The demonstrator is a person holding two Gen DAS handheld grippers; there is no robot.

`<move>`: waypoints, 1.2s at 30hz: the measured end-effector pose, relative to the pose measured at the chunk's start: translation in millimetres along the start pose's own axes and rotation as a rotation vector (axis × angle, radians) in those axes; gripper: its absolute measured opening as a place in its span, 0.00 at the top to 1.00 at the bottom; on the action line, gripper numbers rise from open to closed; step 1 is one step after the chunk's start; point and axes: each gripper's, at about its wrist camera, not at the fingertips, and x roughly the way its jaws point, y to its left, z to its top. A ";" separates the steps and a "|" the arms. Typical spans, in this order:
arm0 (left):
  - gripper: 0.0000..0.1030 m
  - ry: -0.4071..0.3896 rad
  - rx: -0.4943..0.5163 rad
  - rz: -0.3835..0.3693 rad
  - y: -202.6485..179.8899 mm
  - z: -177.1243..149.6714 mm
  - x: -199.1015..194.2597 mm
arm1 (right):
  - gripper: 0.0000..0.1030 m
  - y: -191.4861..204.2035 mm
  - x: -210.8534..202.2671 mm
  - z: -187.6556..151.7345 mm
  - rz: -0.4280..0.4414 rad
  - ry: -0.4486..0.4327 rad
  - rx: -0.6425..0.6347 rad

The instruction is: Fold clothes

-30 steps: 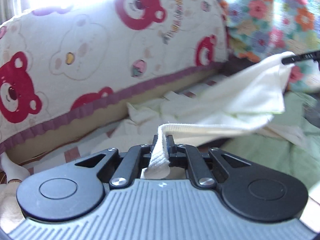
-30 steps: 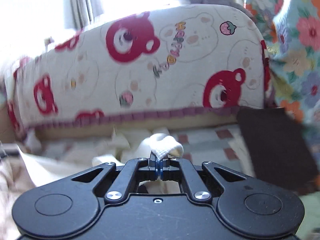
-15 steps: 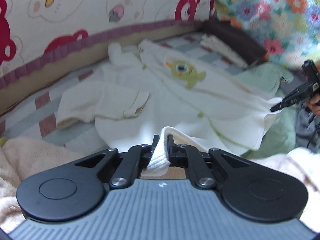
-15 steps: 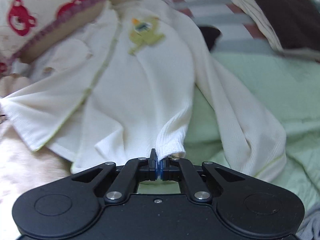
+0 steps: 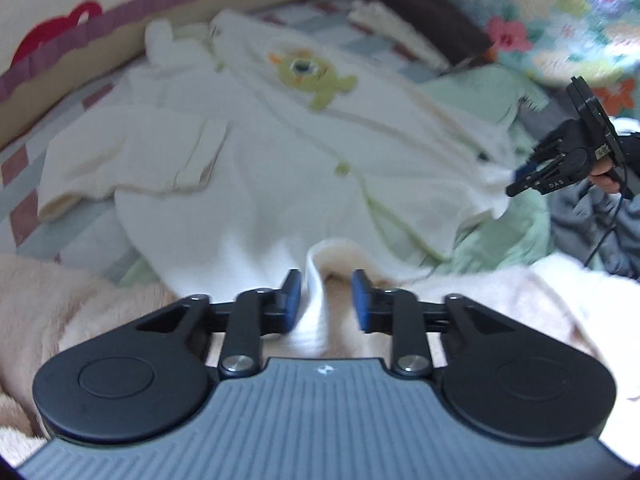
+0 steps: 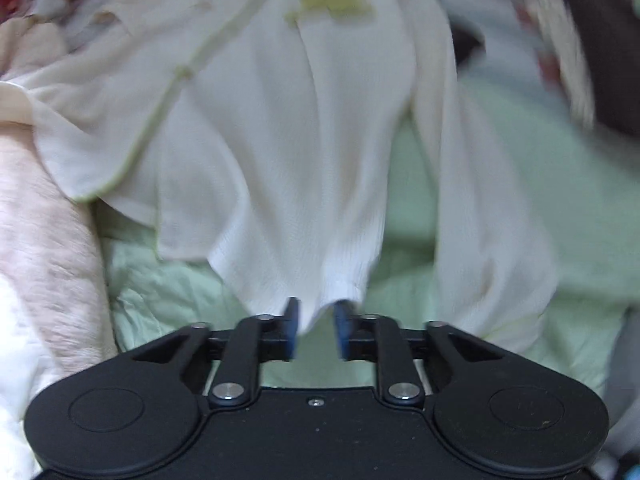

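Left wrist view: left gripper [image 5: 326, 300] jaws just opened, parted, hem of cream baby top [image 5: 280, 152] slack between, unpressed. Right gripper [image 6: 316, 328] likewise just opened, cuff loose between. Top spread flat on bed [image 5: 72, 236], near its front edge. Release done; folding next, probably.

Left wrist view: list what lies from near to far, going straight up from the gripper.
Left gripper, open over a white cuff → fluffy pink blanket → white baby garment → its green monster patch → checked sheet → bear-print cushion.
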 end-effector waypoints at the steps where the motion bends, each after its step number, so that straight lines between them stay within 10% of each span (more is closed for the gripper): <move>1: 0.67 -0.027 -0.008 -0.027 1.4 5.2 -8.8 | 0.58 1.0 -12.6 9.0 0.003 -0.038 -0.026; 7: 0.50 -0.165 -0.080 0.043 30.4 28.3 -32.4 | 0.55 13.3 -17.8 72.4 0.155 -0.261 -0.018; 11: 0.43 -0.128 -0.113 0.251 78.5 48.6 12.0 | 0.56 43.3 26.7 134.9 0.226 -0.382 -0.025; 18: 0.43 -0.187 -0.207 0.301 153.2 68.8 73.5 | 0.55 88.3 102.3 239.1 0.438 -0.434 0.059; 29: 0.43 -0.357 -0.025 0.351 149.1 42.8 70.7 | 0.39 124.9 186.2 290.4 0.190 -0.359 -0.063; 31: 0.43 -0.379 0.023 0.365 144.4 42.2 68.3 | 0.56 132.0 187.2 290.3 0.219 -0.357 -0.142; 32: 0.43 -0.382 0.043 0.367 142.8 42.9 68.3 | 0.86 133.7 183.7 291.0 0.260 -0.364 -0.164; 36: 0.43 -0.408 0.059 0.327 143.2 47.2 69.1 | 0.92 124.2 159.5 307.8 0.488 -0.417 -0.083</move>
